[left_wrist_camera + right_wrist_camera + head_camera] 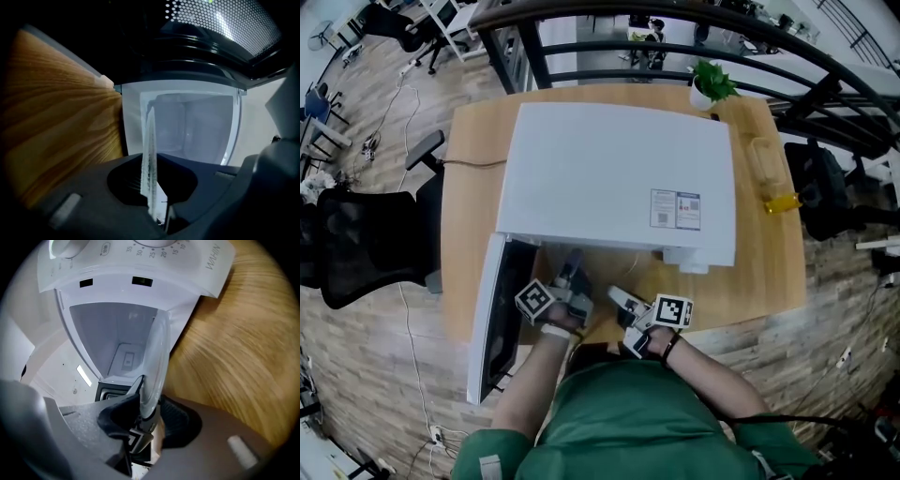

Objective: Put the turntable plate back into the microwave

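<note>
The clear glass turntable plate (150,154) stands edge-on between the jaws of my left gripper (152,197), which is shut on its rim. The plate's other rim (157,362) lies between the jaws of my right gripper (150,413), which stand open with dark gaps on either side of the glass. Both grippers point into the open cavity (187,126) of the white microwave (619,178). In the head view the left gripper (572,281) and the right gripper (619,300) sit side by side just in front of the opening; the plate itself hardly shows there.
The microwave door (492,323) hangs open at the left, beside my left arm. The control panel with dials (140,258) is above the cavity in the right gripper view. On the wooden table (769,262) stand a potted plant (711,84) and a yellow item (781,202). A black chair (356,244) stands at the left.
</note>
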A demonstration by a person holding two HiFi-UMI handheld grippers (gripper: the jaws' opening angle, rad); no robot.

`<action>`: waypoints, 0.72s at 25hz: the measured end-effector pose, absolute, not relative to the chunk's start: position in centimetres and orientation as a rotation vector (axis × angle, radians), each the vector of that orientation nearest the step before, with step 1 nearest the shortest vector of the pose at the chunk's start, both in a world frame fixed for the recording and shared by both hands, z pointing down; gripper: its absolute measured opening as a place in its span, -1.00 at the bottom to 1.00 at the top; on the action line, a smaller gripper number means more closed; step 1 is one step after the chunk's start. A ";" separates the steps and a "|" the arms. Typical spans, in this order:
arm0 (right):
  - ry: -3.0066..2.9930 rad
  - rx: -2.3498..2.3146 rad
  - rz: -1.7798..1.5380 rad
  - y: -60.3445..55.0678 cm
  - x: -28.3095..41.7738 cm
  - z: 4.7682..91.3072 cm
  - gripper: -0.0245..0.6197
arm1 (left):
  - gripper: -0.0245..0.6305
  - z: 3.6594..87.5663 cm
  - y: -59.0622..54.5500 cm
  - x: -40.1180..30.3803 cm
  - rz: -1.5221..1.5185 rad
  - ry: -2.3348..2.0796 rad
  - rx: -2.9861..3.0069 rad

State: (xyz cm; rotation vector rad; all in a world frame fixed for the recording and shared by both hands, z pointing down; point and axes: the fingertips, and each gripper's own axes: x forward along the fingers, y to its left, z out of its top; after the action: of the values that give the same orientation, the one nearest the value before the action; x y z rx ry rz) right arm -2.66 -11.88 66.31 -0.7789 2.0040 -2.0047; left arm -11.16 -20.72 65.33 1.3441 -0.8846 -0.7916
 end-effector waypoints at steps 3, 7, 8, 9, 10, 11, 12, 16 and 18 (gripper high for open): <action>1.935 -0.887 -2.059 -12.0 -2.0 67.5 -0.61 | -0.81 66.3 -20.9 -11.4 -0.749 -0.930 1.365; 1.900 -0.848 -2.022 -12.7 -2.1 67.3 -0.76 | -0.79 67.0 -20.9 -11.3 -0.714 -0.948 1.377; 1.886 -0.843 -2.022 -12.8 -2.1 67.4 -0.77 | -0.78 66.9 -20.9 -11.2 -0.710 -0.944 1.382; 1.872 -0.844 -2.027 -12.9 -2.0 67.4 -0.77 | -0.78 66.9 -20.9 -11.1 -0.702 -0.940 1.392; 1.858 -0.847 -2.032 -13.0 -2.0 67.5 -0.78 | -0.76 66.9 -20.9 -10.9 -0.688 -0.938 1.406; 1.846 -0.848 -2.035 -13.1 -2.0 67.5 -0.78 | -0.74 66.8 -20.8 -10.7 -0.676 -0.933 1.420; 1.834 -0.847 -2.035 -13.2 -1.9 67.6 -0.79 | -0.73 66.8 -20.6 -10.6 -0.663 -0.928 1.432; 1.820 -0.859 -2.033 -13.7 -1.8 68.0 -0.79 | -0.57 66.4 -19.0 -10.0 -0.649 -0.900 1.433; 1.810 -0.862 -2.039 -13.9 -2.0 68.1 -0.79 | -0.55 66.5 -17.5 -9.8 -0.630 -0.894 1.423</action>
State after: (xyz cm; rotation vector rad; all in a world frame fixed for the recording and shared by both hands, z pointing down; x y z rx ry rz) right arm -1.96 -13.94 68.05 -0.8621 1.8096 -2.0391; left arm -9.78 -17.50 66.48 1.4230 -0.8938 -0.6296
